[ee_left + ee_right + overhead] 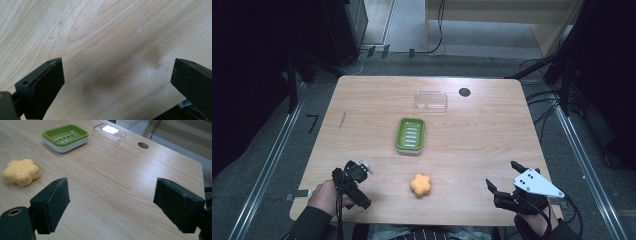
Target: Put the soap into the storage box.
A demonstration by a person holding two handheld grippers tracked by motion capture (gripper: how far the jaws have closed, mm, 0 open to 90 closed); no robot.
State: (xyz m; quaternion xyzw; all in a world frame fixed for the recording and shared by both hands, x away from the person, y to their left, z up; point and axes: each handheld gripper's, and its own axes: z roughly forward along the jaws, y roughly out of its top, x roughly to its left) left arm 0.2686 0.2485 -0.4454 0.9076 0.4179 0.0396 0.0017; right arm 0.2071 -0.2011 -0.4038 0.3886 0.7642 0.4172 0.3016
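Right now both grippers sit wide open and empty over the table [472, 145]. Left gripper [357, 172] is well left of the orange sponge [421, 184], right gripper [502, 176] well right of it, and the green soap dish [410, 135] lies beyond the sponge.

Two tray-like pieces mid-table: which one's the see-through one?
The clear lid, farther from the person near the dark table hole. The green soap dish is opaque and slotted.

table [362, 100] wood | on it: orange sponge [421, 184], green soap dish [410, 135], clear lid [431, 100]
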